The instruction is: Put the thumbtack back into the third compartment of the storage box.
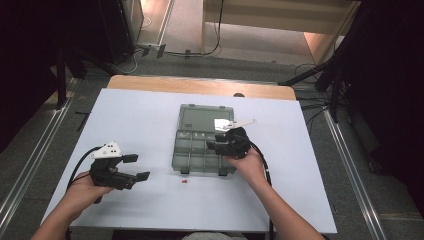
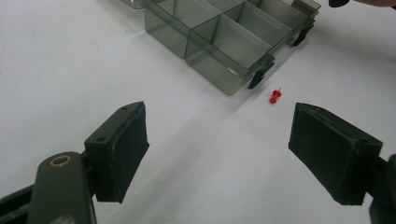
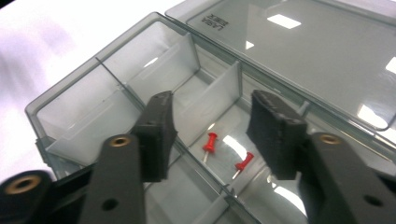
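Two red pins (image 3: 210, 142) lie in the box (image 3: 70, 109) under the right gripper (image 3: 212, 128), its fingers apart. The left gripper (image 2: 217, 154) fingers are apart too.

A table (image 1: 150, 210) with a white top carries the things; at its far edge a strip of bare wood (image 1: 200, 86) shows. On the white top lies an open grey plastic box (image 1: 192, 150) with compartments, its lid folded back flat. Just beside the box's near edge, one red pin (image 1: 185, 182) lies on the table.
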Available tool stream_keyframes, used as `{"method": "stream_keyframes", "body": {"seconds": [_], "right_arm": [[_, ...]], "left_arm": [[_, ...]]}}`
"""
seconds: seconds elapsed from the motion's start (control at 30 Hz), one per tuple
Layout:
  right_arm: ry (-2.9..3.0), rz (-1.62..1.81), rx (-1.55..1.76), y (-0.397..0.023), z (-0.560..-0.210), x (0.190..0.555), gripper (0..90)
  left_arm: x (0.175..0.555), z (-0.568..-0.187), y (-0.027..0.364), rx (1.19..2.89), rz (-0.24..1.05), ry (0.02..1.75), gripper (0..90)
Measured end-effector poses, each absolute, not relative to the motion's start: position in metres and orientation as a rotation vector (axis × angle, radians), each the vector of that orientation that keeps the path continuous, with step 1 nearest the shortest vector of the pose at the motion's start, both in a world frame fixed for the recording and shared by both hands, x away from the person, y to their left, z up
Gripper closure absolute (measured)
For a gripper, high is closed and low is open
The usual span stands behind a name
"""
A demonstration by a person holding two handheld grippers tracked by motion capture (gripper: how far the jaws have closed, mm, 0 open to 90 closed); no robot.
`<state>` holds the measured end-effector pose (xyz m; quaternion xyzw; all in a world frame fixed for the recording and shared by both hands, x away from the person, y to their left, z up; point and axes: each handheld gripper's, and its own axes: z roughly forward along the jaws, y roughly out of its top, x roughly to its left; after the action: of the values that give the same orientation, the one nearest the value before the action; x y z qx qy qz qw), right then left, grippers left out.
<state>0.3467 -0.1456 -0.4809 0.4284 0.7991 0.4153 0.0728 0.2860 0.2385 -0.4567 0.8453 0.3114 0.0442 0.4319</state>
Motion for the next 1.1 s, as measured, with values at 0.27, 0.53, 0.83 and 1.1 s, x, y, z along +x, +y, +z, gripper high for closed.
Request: {"method": "stream_keyframes", "body": {"seconds": [0.27,0.53,0.83,1.1], "right_arm": [[2.417,1.27,1.229,-0.144,-0.475,0.34,41.0],[2.446,1.292,1.181,-0.141,-0.469,0.329,37.7],[2.467,1.319,1.124,-0.137,-0.465,0.315,37.8],[2.501,1.335,1.094,-0.13,-0.463,0.307,38.0]], "left_arm": [[0.287,-0.457,0.239,2.103,0.112,0.783,19.2],[0.287,-0.457,0.238,2.103,0.109,0.782,19.2],[0.288,-0.457,0.238,2.106,0.11,0.78,19.2],[0.289,-0.456,0.238,2.099,0.106,0.78,19.2]]}}
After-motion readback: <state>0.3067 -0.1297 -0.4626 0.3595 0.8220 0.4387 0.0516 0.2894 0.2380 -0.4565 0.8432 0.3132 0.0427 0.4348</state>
